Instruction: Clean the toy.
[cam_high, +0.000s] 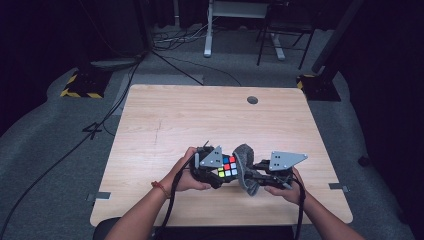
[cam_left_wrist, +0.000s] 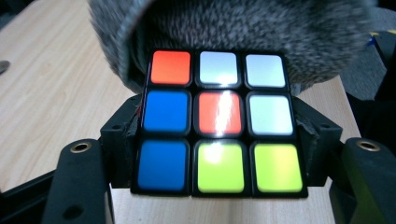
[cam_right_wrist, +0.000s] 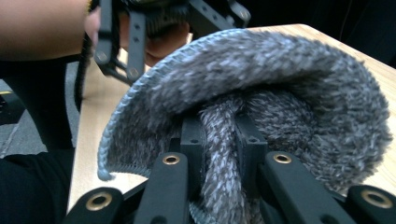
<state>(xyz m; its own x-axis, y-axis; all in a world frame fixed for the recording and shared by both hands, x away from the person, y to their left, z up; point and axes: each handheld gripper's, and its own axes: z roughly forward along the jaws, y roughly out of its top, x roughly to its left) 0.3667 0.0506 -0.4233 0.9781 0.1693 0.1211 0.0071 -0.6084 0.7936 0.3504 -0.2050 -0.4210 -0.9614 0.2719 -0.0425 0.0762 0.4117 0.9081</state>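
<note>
While both hands hold their tools low over the near part of the counter, the scene reads as follows.

Cube: a colour-tiled puzzle cube (cam_left_wrist: 218, 122) is clamped by its two side faces; the face toward the left gripper view shows orange, white, white across the top row, blue, orange, white in the middle, blue and two yellow-green tiles along the bottom.

Cube's place: held above the wooden counter (cam_high: 200, 120), near its front edge, roughly midway across it, in the high view (cam_high: 228, 166).

Hat: a grey knitted hat (cam_right_wrist: 261, 93) sits just beside the cube on its right in the high view (cam_high: 245, 165), its ribbed rim arching over the cube's far top edge and touching it in the left gripper view (cam_left_wrist: 224, 23).

Left gripper (cam_high: 207, 167): fingers (cam_left_wrist: 119, 140) pinch the cube, one pad on each side.

Right gripper (cam_high: 260, 175): fingers (cam_right_wrist: 192, 135) press together on a fold of the hat's knit, which bunches up between them.

Left hand (cam_high: 185, 177): wraps the tool left of the cube.

Right hand (cam_high: 287, 187): grips the tool right of the hat.

Floor: grey carpet with black cables beyond the counter's far edge, well apart from the cube.
</note>
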